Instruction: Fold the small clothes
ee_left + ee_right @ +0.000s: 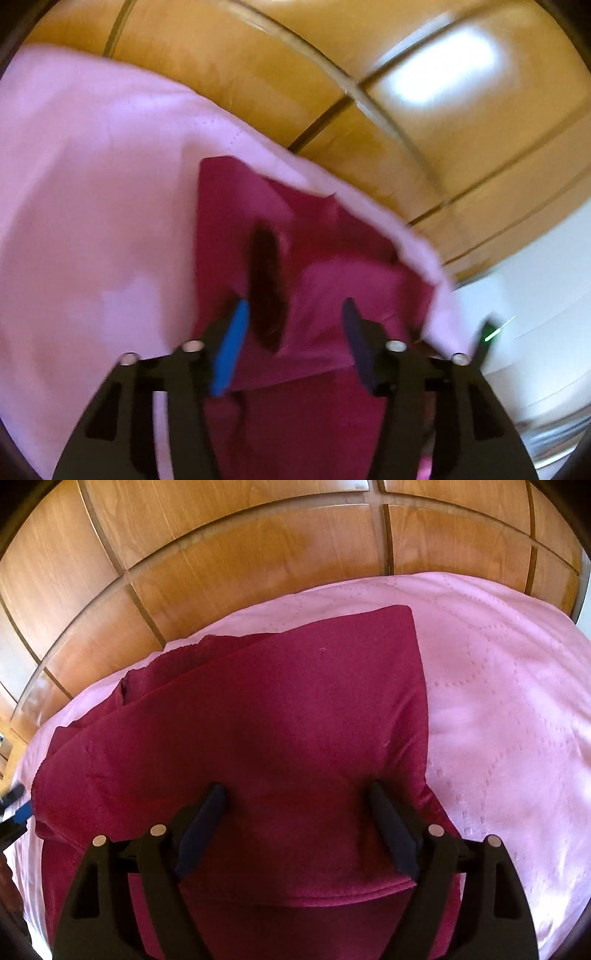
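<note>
A dark red garment (280, 716) lies partly folded on a pink quilted bedspread (498, 701). My right gripper (295, 794) is open just above its near part, fingers spread with cloth between and below them. In the blurred left wrist view the same red garment (332, 295) lies rumpled, with a dark fold beside the blue pad. My left gripper (295, 310) is open over it and holds nothing. The left gripper's blue pad also shows at the far left edge of the right wrist view (22, 808).
A wooden panelled wardrobe (221, 554) stands right behind the bed. In the left wrist view the bedspread's edge (406, 229) drops off toward the wardrobe (369, 74), and a white object (535, 314) lies at the right.
</note>
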### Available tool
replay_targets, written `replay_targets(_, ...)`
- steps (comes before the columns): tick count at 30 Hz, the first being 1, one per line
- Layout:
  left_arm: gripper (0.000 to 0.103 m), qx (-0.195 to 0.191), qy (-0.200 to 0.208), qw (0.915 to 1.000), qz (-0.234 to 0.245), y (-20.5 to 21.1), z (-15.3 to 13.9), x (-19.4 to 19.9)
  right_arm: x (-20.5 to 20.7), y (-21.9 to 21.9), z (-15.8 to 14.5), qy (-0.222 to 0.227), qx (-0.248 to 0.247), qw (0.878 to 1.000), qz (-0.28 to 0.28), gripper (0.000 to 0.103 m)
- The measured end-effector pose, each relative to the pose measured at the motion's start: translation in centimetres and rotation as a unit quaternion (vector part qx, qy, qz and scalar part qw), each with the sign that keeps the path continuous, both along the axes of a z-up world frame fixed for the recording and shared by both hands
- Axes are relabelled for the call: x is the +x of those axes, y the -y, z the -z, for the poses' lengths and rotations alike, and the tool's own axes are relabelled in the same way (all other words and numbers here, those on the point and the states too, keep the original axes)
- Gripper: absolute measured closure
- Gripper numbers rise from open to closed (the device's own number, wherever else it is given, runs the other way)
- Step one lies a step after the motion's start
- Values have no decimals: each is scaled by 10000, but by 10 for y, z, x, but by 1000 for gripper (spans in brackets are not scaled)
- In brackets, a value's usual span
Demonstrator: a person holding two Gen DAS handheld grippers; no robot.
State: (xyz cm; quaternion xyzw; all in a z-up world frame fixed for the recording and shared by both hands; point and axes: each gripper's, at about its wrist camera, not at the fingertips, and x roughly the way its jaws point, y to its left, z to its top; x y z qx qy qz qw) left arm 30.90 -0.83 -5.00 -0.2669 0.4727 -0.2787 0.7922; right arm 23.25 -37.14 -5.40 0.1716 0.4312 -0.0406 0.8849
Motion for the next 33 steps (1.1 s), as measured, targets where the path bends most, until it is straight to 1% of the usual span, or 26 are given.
replay_targets(2,47,-112,-96,9999,-31,2,-2,10,-4,-2,2,77,-53,10000,15,19)
replay_targets(5,47,84,-252,9996,-103,11,1,29,-4,-7,-1,107,-143,9998,31,19)
replay_targets(6,49,165,-330,9993,-80,16,3,37,-4,-7,-2,114,-138,9998,32,19)
replay_targets(7,59,240,-366,9990,-52,21,4,43,-5,-7,-1,125,-128,9998,33,18)
replay_targets(8,74,441,-384,9983,27,30,6,49,-5,-6,-1,140,-121,9998,35,18)
replay_targets(9,83,656,-369,9972,47,35,7,50,-6,-6,-1,155,-118,9998,35,18)
replay_targets(10,102,942,-293,9951,35,41,8,52,-6,-6,-1,166,-114,9998,39,18)
replay_targets(11,102,1070,-226,9940,21,41,9,50,-7,-6,-1,187,-109,9998,42,18)
replay_targets(12,102,1143,-37,9934,-62,43,3,47,-8,-6,-1,213,-109,9997,46,18)
replay_targets(13,102,1069,325,9936,-181,42,-11,39,-10,-7,-1,249,-120,9996,46,18)
replay_targets(14,102,982,743,9920,-277,41,-28,28,-10,-8,-1,267,-137,9995,45,18)
replay_targets(15,102,951,1048,9895,-301,37,-39,20,-10,-9,-1,276,-155,9995,44,18)
replay_targets(16,102,995,1411,9845,-311,39,-51,9,-10,-10,-1,278,-181,9994,39,17)
replay_targets(17,102,1297,1690,9765,-313,45,-57,1,-9,-12,-1,264,-248,9993,29,16)
replay_targets(18,102,1646,1814,9691,-298,53,-55,0,-8,-15,0,239,-320,9992,16,15)
replay_targets(19,102,2112,1813,9601,-275,62,-46,3,-6,-17,0,212,-392,9990,6,14)
replay_targets(20,102,2410,1705,9551,-258,69,-37,9,-6,-18,0,191,-455,9988,1,14)
replay_targets(21,102,2762,1440,9501,-186,75,-17,20,-5,-19,0,185,-483,9987,2,14)
replay_targets(22,101,2985,1157,9473,-115,77,2,29,-5,-18,1,182,-503,9986,-3,14)
replay_targets(23,100,3066,974,9468,-70,77,16,34,-5,-19,1,172,-534,9984,-6,14)
replay_targets(24,100,3062,1132,9451,-107,77,19,30,-4,-19,2,161,-561,9983,-4,13)
replay_targets(25,100,3148,1242,9409,-127,79,16,25,-5,-19,3,159,-573,9982,-4,13)
replay_targets(26,100,3210,1272,9384,-144,79,14,20,-4,-18,3,159,-564,9983,-5,13)
replay_targets(28,100,3155,1243,9404,-263,75,5,6,-4,-17,5,158,-529,9985,-6,12)
replay_targets(30,100,2971,1222,9460,-432,66,0,-9,-4,-17,5,169,-518,9985,-3,12)
replay_targets(33,100,3157,1375,9380,-387,69,-2,-37,-4,-17,5,172,-516,9985,-1,12)
